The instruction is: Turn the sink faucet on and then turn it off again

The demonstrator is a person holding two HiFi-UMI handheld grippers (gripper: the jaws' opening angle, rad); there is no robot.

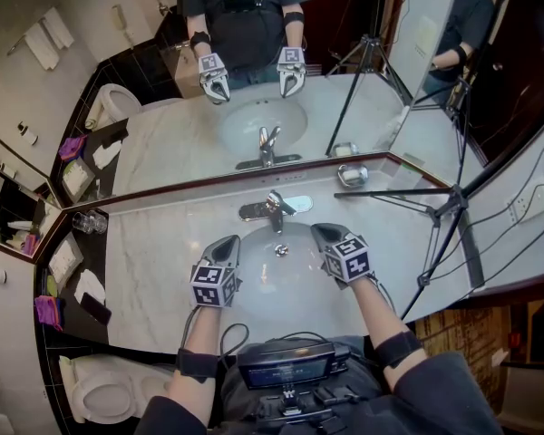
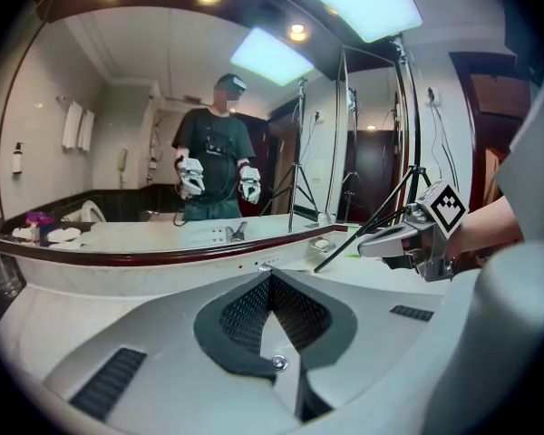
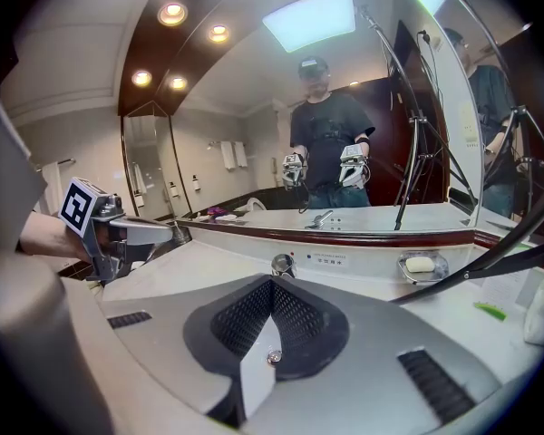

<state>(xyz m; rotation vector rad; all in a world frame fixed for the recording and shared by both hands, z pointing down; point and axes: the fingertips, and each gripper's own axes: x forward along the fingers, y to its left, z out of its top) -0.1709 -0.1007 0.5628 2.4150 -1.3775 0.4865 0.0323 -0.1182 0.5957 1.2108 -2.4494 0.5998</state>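
Now hovering over the sink (image 1: 274, 284), left claw (image 1: 228, 242) and right claw (image 1: 323, 233) clenched on nothing, faucet (image 1: 270, 212) just ahead at its back rim; perhaps liable to slide off the smooth lever (image 1: 290, 205) when nudging.

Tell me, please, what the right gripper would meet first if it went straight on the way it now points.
Most likely the faucet, which stands just beyond the tips of the shut right gripper. Since the gripper tilts down, it might touch the countertop at the faucet's foot first; depth is unclear.
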